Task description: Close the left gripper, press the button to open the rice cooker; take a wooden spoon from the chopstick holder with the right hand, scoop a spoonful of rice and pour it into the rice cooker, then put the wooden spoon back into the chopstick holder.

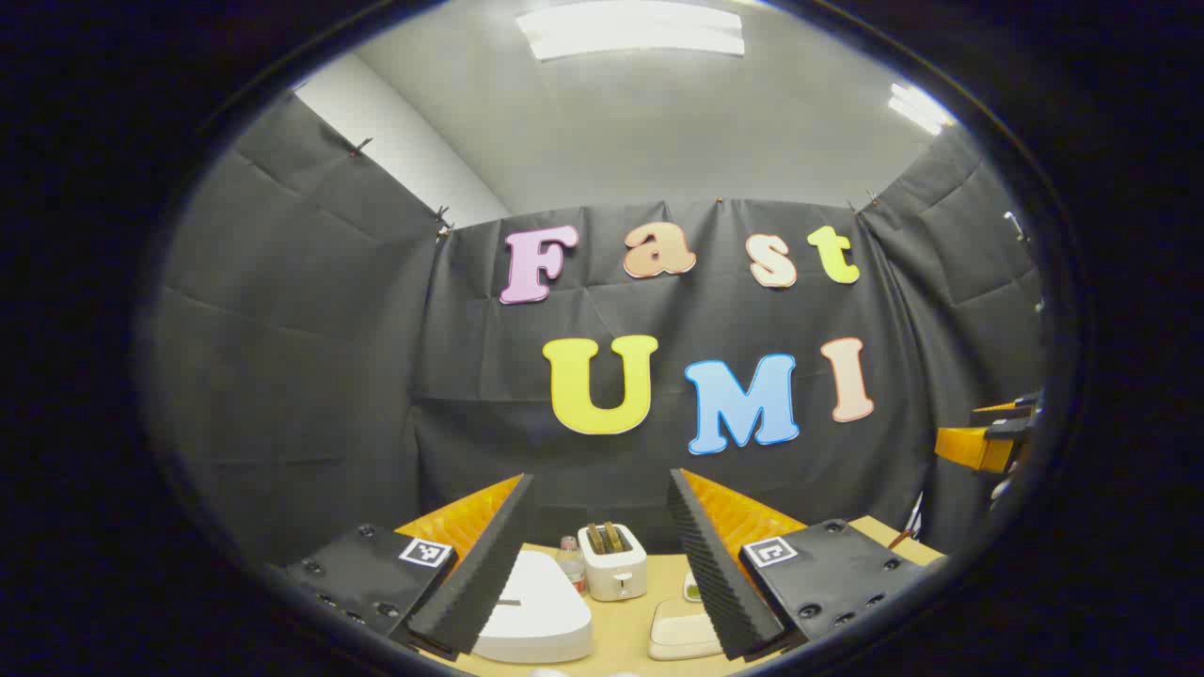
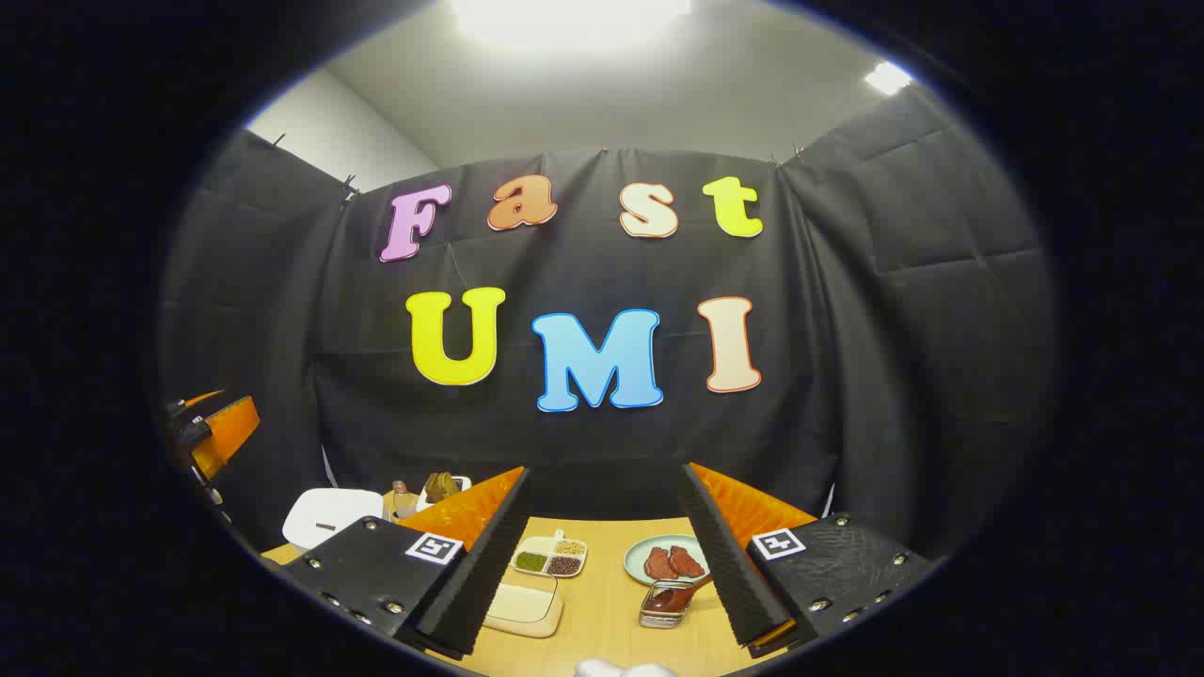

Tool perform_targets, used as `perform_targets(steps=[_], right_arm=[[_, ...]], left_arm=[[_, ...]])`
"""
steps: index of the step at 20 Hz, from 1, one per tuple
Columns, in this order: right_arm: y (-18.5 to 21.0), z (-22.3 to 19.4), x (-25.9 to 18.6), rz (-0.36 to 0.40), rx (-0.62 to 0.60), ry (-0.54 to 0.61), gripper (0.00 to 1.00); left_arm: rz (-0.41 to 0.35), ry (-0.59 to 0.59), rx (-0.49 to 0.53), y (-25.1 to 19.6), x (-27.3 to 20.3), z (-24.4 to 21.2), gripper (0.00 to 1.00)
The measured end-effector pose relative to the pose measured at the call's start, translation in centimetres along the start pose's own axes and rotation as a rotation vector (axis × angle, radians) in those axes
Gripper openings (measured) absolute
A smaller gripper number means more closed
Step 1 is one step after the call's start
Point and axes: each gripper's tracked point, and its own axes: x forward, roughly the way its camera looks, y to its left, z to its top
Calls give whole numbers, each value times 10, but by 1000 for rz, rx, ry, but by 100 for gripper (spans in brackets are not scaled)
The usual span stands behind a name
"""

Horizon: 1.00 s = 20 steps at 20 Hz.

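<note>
In the left gripper view, the left gripper (image 1: 600,550) is held released, its fingers spread wide with nothing between them. Past them, on the wooden table (image 1: 628,621), the white rice cooker (image 1: 532,611) is seen at near left, lid down, with a toaster (image 1: 612,561) farther back. In the right gripper view, the right gripper (image 2: 602,555) is likewise spread and empty above a sectioned dish (image 2: 551,557) and a plate of meat (image 2: 666,559); the rice cooker lies far left.
</note>
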Motion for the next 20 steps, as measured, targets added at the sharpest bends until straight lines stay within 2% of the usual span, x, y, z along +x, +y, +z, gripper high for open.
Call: perform_targets(steps=[1,3,5,6,9,15,20], right_arm=[[0,-1,4,11,35,11,96],[5,1,10,20,73,10,97],[4,1,11,-6,29,-14,97],[7,1,9,-17,6,-24,97],[23,4,8,-14,2,-51,97],[21,-9,17,-71,-36,-11,97],[22,-7,18,-82,-32,-8,97]], left_arm=[[-3,12,3,-7,1,-5,96],[-10,45,22,-10,7,-18,94],[-29,50,19,-11,12,-21,96],[-42,57,11,-9,16,-24,94],[-61,73,0,-4,27,-31,94],[-74,76,-6,11,43,-34,94],[-68,83,-14,22,47,-39,94]])
